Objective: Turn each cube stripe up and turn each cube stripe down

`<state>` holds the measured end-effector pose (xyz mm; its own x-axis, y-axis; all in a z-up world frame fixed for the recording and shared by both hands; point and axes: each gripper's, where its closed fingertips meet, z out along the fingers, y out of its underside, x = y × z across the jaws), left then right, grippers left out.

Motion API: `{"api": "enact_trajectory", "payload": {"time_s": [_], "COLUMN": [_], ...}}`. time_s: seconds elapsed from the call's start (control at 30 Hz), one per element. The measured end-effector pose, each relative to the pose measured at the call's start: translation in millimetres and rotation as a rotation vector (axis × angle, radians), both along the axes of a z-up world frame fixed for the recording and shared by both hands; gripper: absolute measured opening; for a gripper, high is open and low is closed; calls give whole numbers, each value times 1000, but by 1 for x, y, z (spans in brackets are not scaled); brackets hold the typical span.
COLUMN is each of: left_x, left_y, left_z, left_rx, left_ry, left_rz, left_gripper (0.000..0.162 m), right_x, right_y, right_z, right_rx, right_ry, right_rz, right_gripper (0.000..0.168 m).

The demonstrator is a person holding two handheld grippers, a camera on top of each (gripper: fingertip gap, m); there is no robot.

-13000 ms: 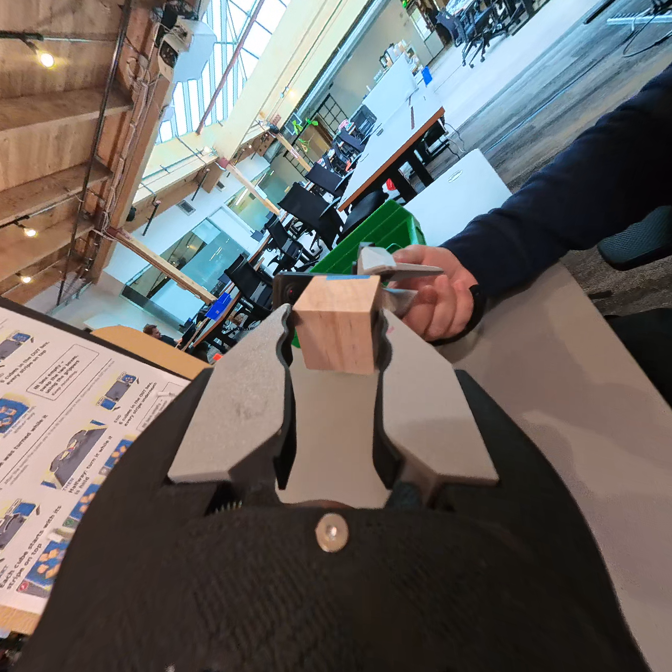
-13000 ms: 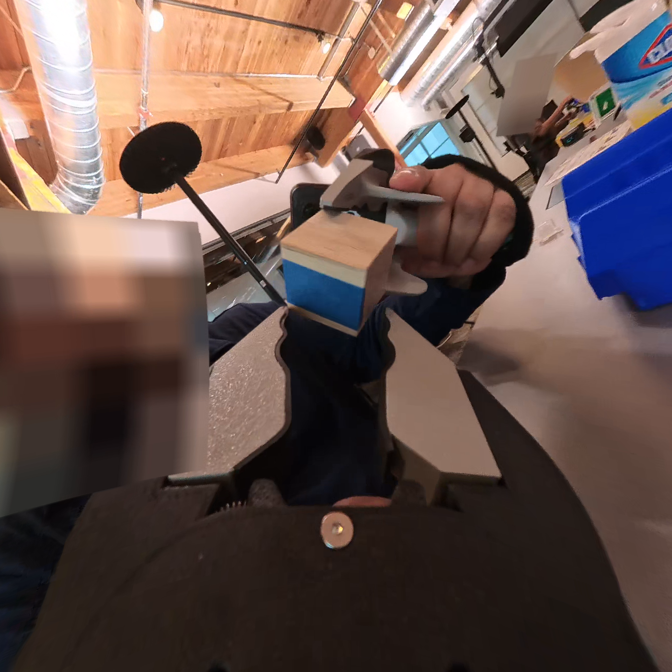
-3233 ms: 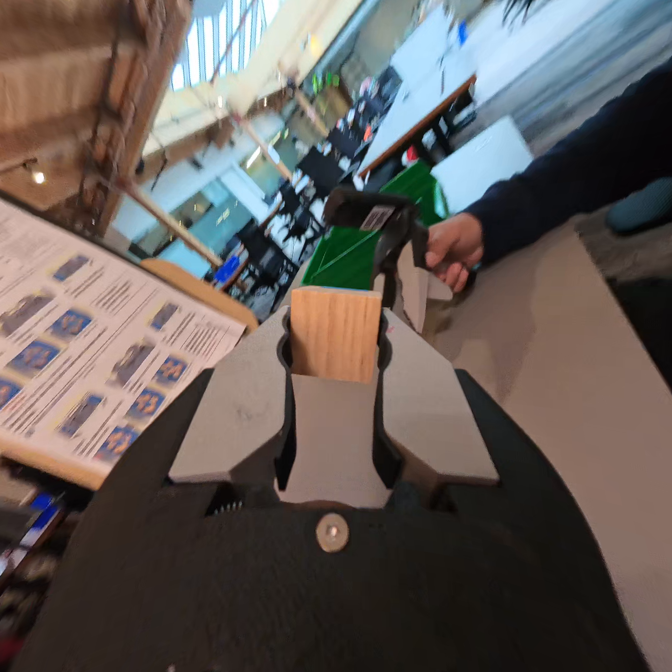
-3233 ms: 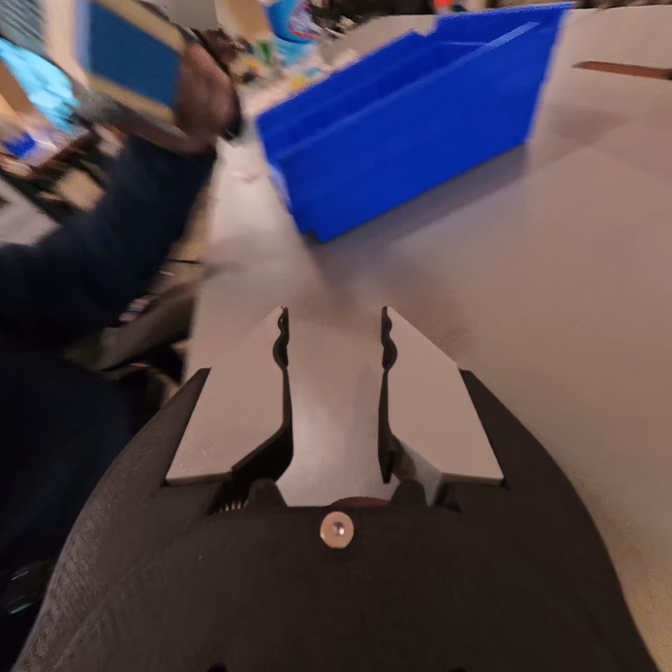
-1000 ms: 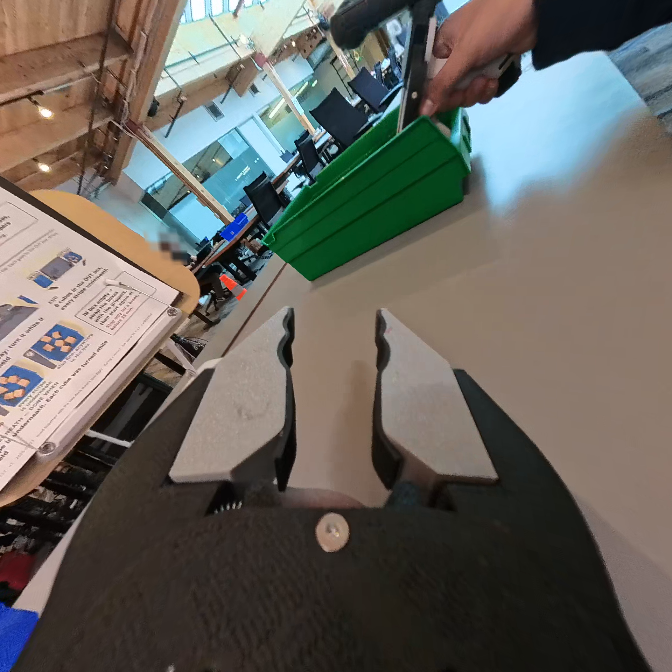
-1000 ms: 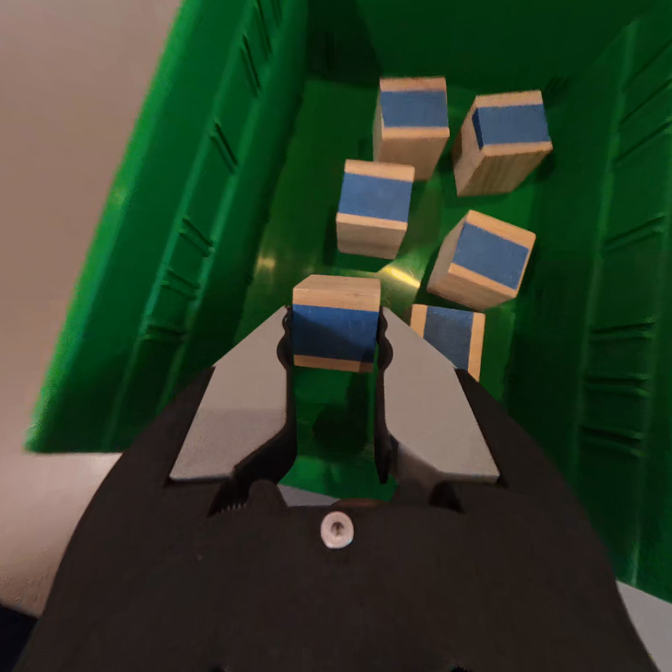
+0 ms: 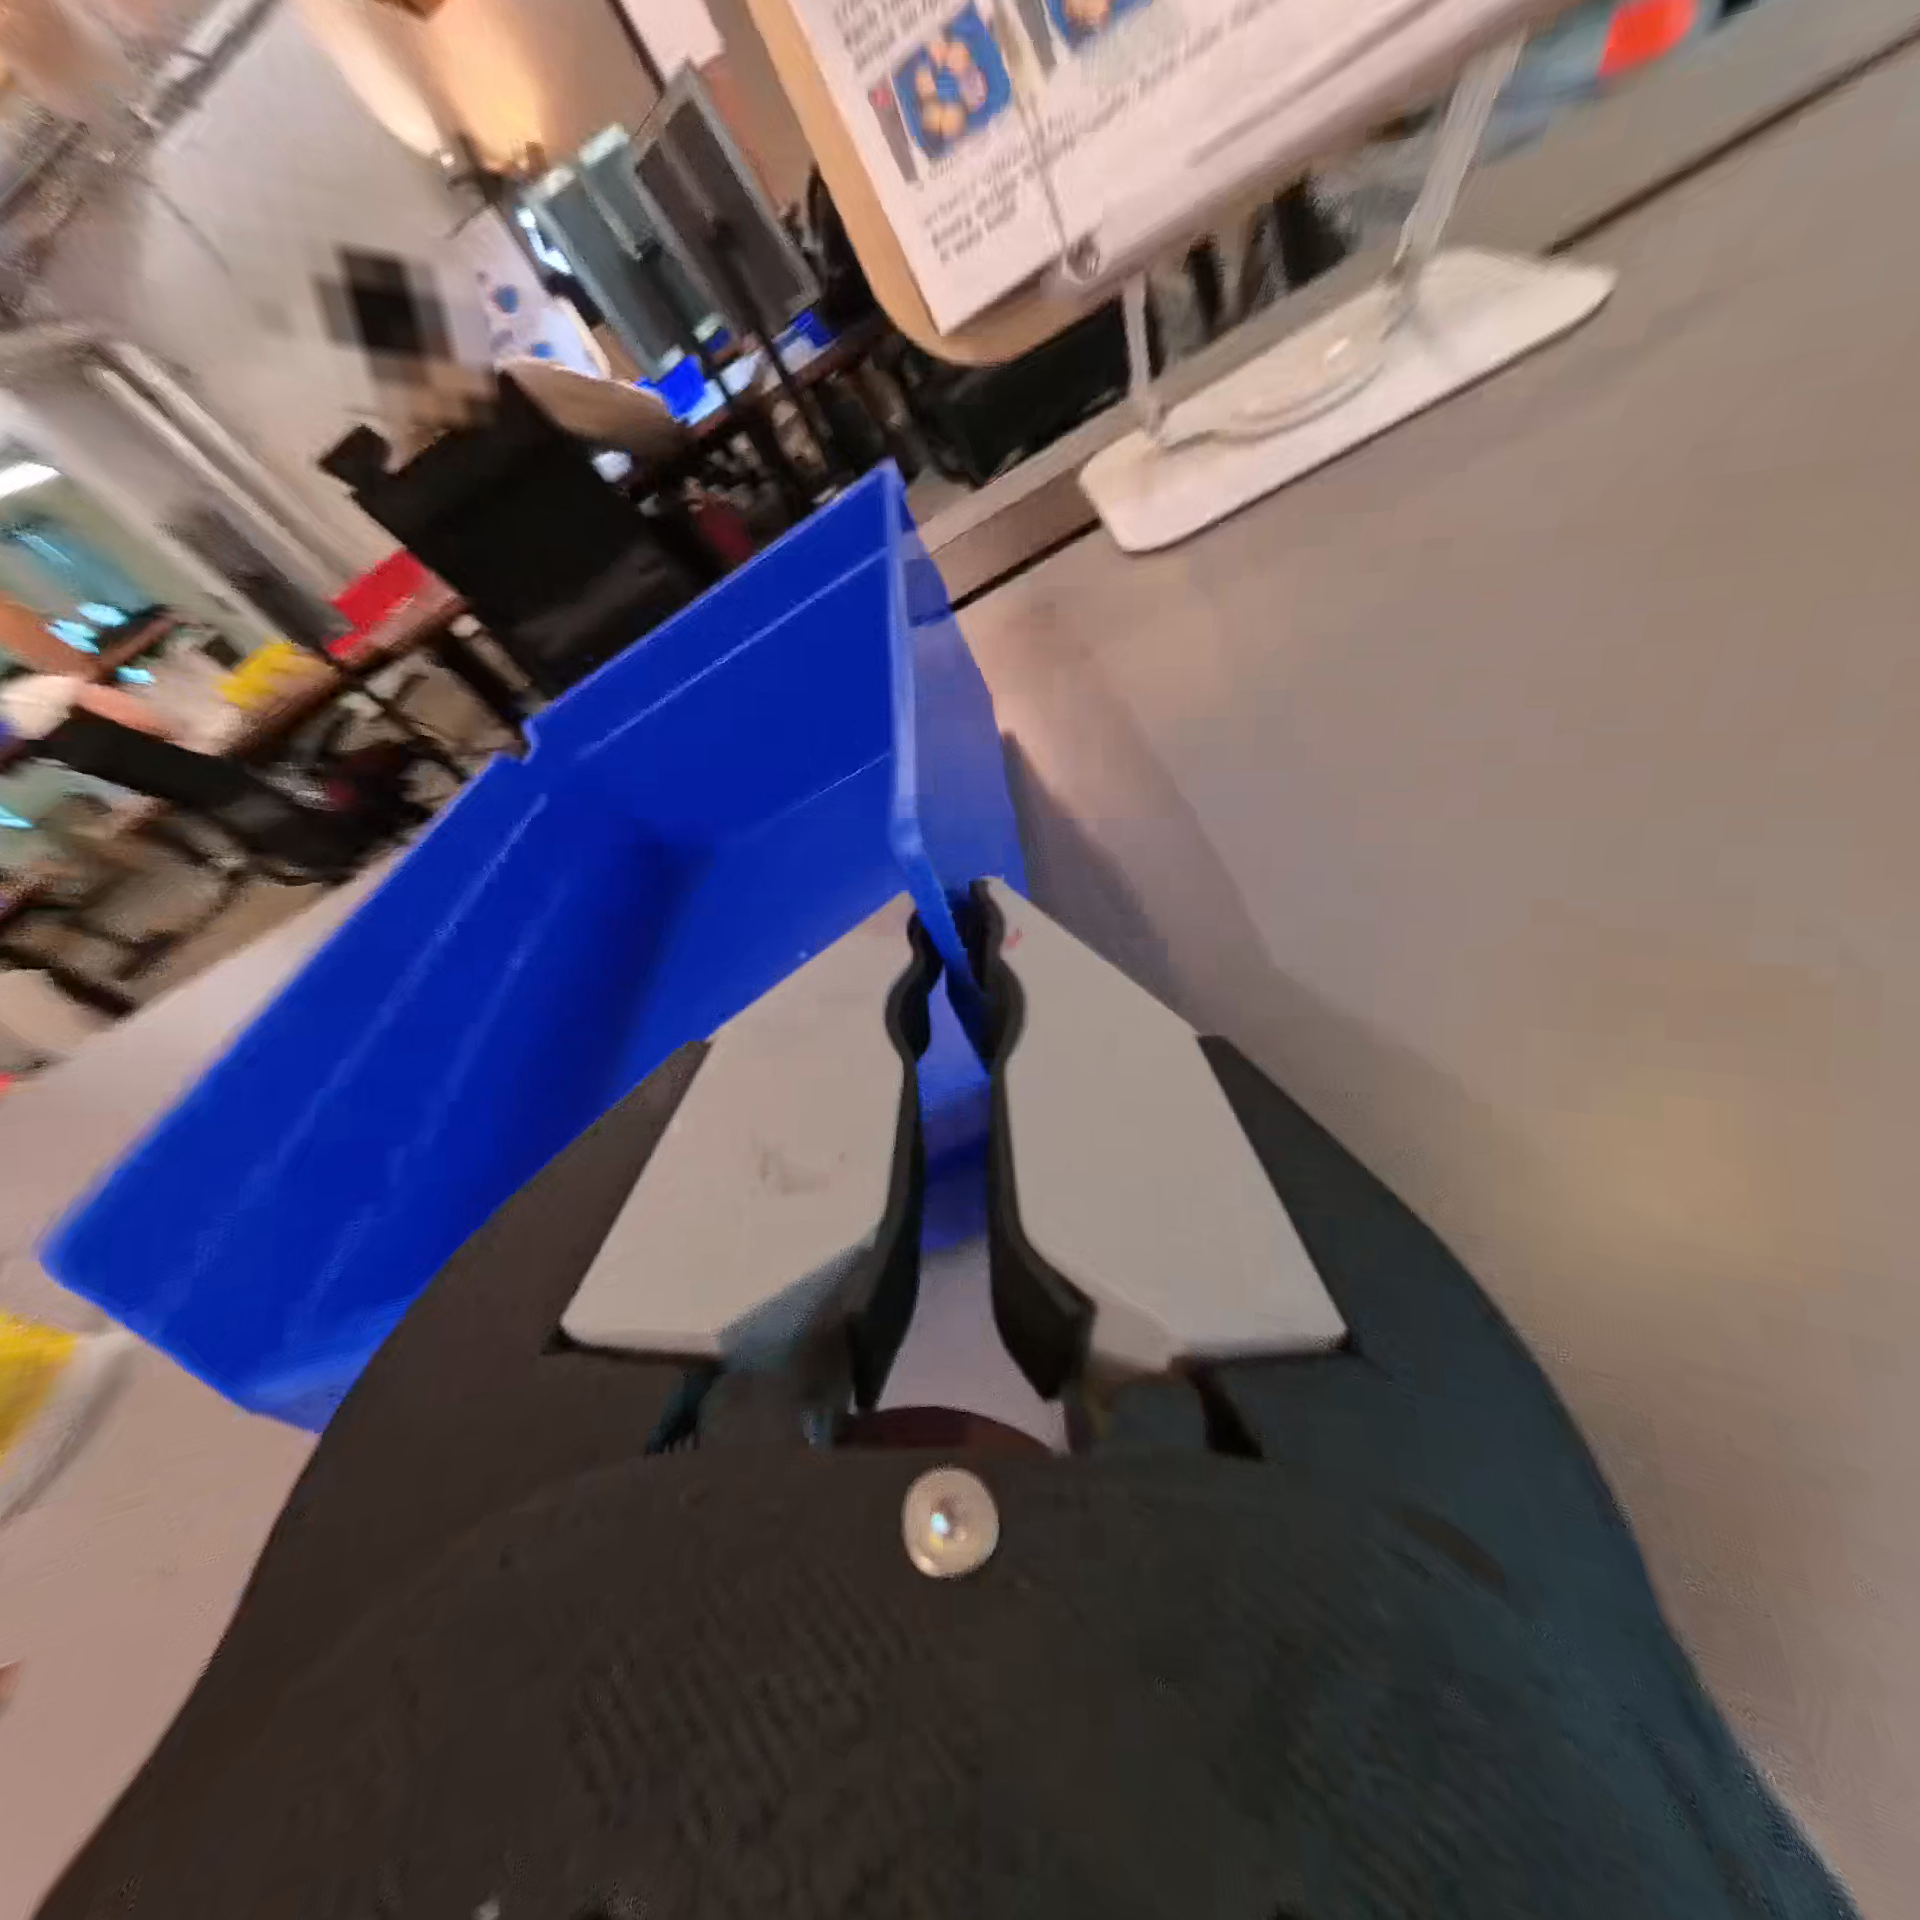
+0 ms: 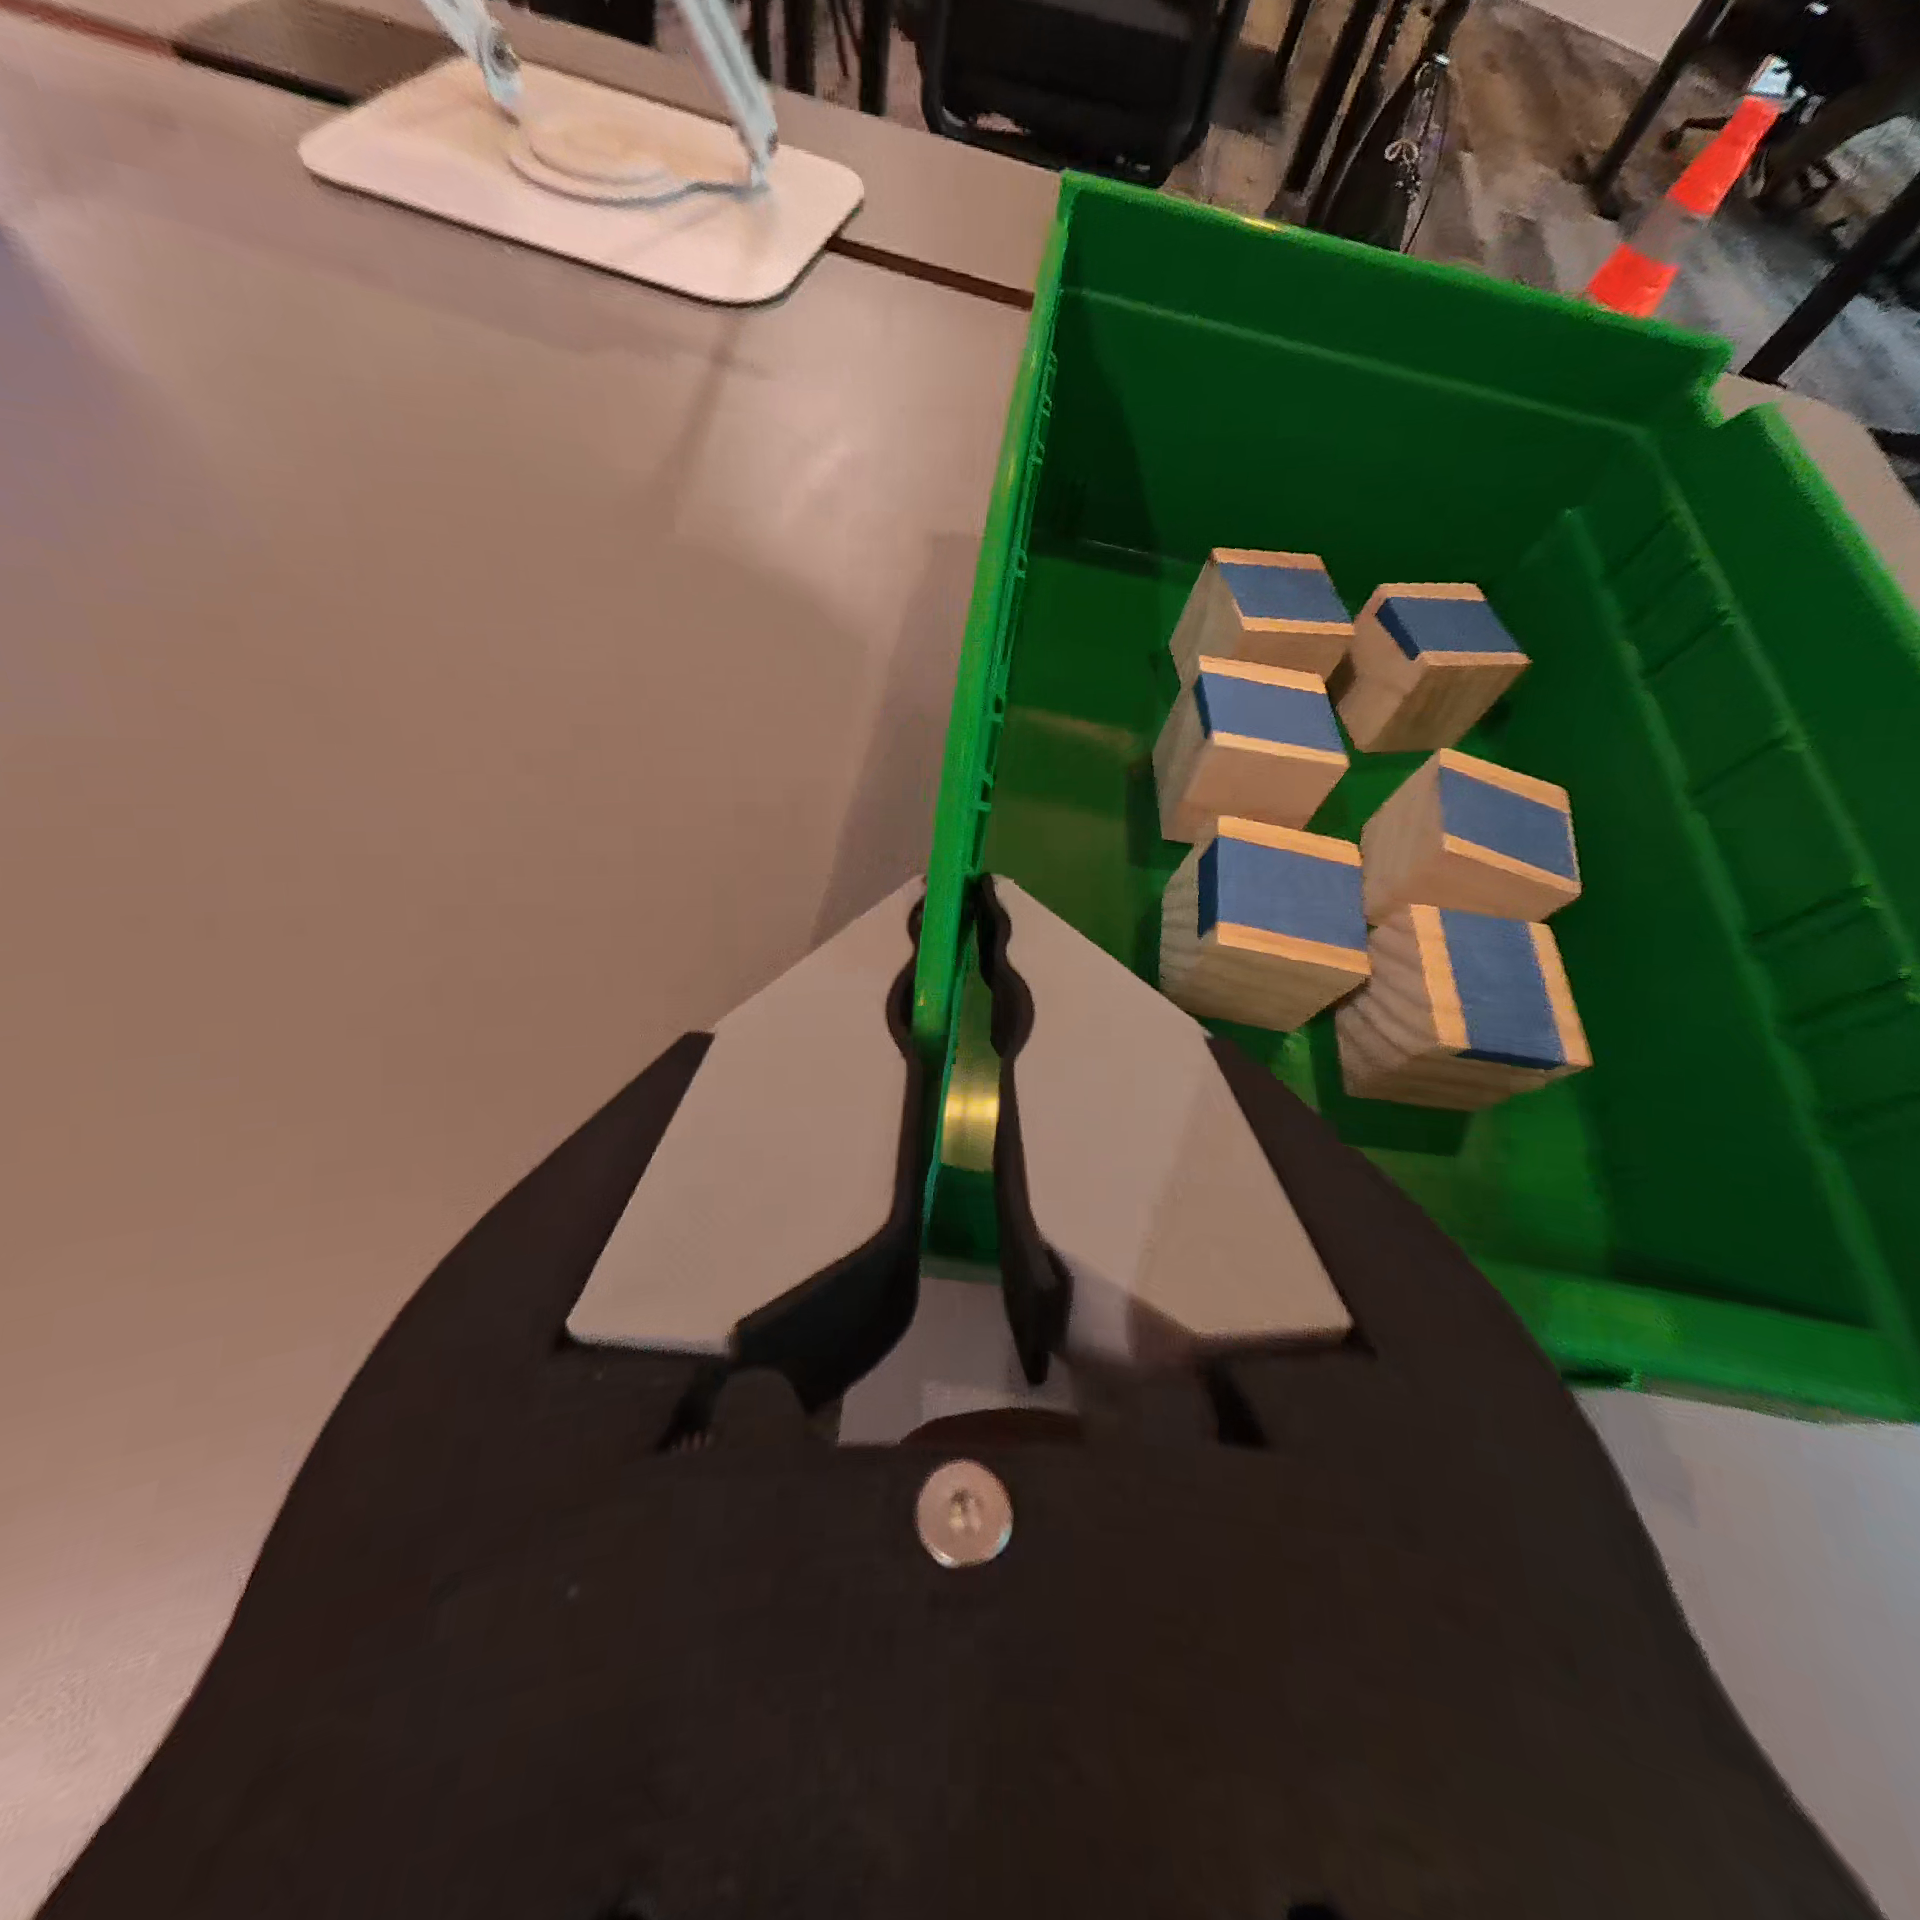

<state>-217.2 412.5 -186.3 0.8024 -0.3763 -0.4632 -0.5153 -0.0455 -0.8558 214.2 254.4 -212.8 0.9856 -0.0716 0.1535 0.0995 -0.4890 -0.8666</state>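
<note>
The left claw is clamped on the near side wall of the blue bin, and the right claw is clamped in the same way on the left wall of the green bin. Six wooden cubes are seen lying close together on the green bin's floor, each with its blue stripe on top; no cube is seen in the part of the blue bin that shows. Both bins stand on the grey worktop, and it is judged that they are being gripped so as to be shifted or swapped. For this to be done well, each wall should be pinched deep between the pads and the bins slid flat rather than tipped, so that the cubes are not rolled off their stripes. A white stand base lies beyond and should be kept clear of
</note>
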Motion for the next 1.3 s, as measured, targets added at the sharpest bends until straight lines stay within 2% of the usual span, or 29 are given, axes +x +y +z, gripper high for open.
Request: {"api": "enact_trajectory", "payload": {"time_s": [0.17,0.3,0.53,0.67,0.77,0.83,0.87,0.93,1.07,1.17,1.3], "left_x": [-23,-35,-70,-99,-124,-139,-146,-159,-152,-107,-9], "left_y": [-25,-47,-102,-126,-132,-133,-133,-135,-148,-165,-191], "left_z": [50,86,159,176,177,173,170,165,164,165,159], "left_rx": [4,63,253,332,390,418,423,422,396,390,330], "left_ry": [-319,-367,-434,-444,-470,-474,-468,-452,-455,-423,-368], "left_rz": [-103,-123,-183,-172,-100,-44,-24,-6,-70,-201,-418], "left_gripper": [1,1,1,1,2,2,2,1,1,0,1], "right_x": [-82,-170,-318,-398,-456,-491,-504,-510,-465,-386,-268], "right_y": [-13,-7,39,75,106,113,109,92,46,21,-5], "right_z": [1,1,1,2,4,13,23,52,91,105,94], "right_rx": [14,16,13,10,33,43,60,140,260,352,324], "right_ry": [-22,50,47,100,181,230,253,257,166,122,223], "right_rz": [87,149,273,337,351,405,451,530,649,618,484], "right_gripper": [7,11,17,22,27,31,23,18,29,31,32]}}
